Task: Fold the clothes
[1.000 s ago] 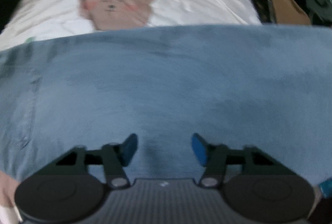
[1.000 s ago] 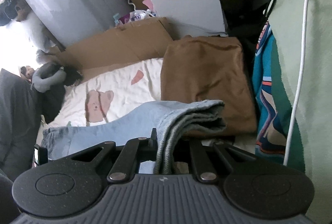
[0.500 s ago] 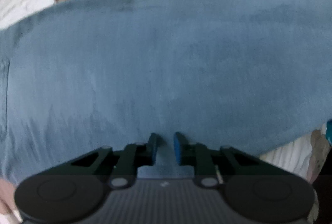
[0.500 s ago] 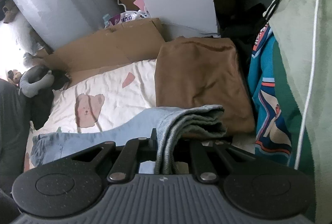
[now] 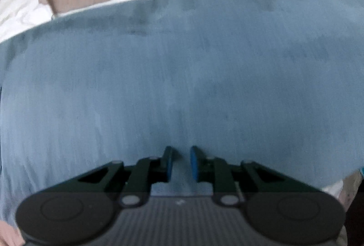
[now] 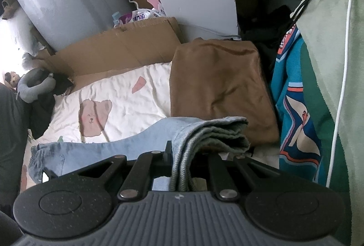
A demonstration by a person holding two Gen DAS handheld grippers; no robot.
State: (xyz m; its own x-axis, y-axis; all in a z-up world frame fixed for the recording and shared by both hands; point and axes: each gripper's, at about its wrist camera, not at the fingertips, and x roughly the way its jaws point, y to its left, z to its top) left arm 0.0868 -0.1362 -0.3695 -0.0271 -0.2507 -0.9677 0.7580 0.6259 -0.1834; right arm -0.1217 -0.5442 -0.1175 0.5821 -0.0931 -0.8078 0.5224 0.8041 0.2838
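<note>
On the bedsheet (image 6: 118, 95): jeans (image 6: 136, 139) stretched from 8 o'clock toward centre.
Right gripper (image 6: 182, 155): clamped on the jeans' layered hem.
Left gripper (image 5: 180, 161): narrow gap, fingers against denim at 6 o'clock; pinch uncertain.
Brown folded cloth (image 6: 220, 91): 1 o'clock, behind the hem.

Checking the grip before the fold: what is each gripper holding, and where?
The right gripper is shut on the jeans at the bunched hem end. The left gripper holds nothing; its fingers stand slightly apart over the denim.
</note>
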